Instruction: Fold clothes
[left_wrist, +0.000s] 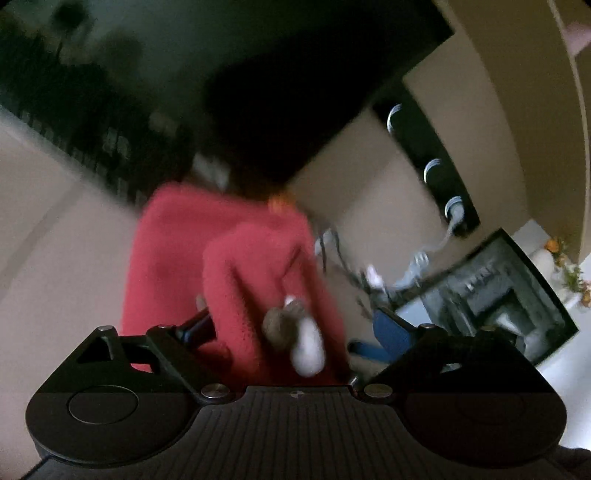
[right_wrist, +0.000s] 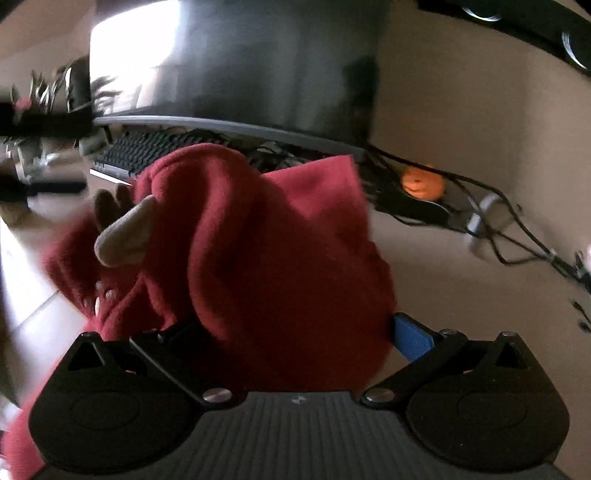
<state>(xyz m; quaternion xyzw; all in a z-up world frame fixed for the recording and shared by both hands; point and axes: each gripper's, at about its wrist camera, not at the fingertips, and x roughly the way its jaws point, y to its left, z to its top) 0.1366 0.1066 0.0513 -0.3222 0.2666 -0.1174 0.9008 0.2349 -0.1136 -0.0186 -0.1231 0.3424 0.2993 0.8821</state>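
Observation:
A red fleece garment (left_wrist: 240, 258) lies bunched on the beige desk (left_wrist: 55, 258), blurred by motion. A white and brown stuffed piece (left_wrist: 303, 343) hangs from it. My left gripper (left_wrist: 291, 328) is open, its jaws wide around the cloth; the blue right pad (left_wrist: 391, 332) stands clear of the fabric. In the right wrist view the garment (right_wrist: 277, 258) fills the gap of my right gripper (right_wrist: 291, 332), which is also spread wide. It hides the left finger and touches the blue right pad (right_wrist: 412, 339). The pale stuffed piece (right_wrist: 122, 236) pokes out at the left.
A dark monitor (right_wrist: 258, 55) and a black keyboard (right_wrist: 147, 151) stand just behind the garment. An orange ball-like object (right_wrist: 421, 182) and tangled cables (right_wrist: 517, 240) lie to the right. A black bar with round rings (left_wrist: 432, 158) and a framed dark panel (left_wrist: 495, 295) show at the right.

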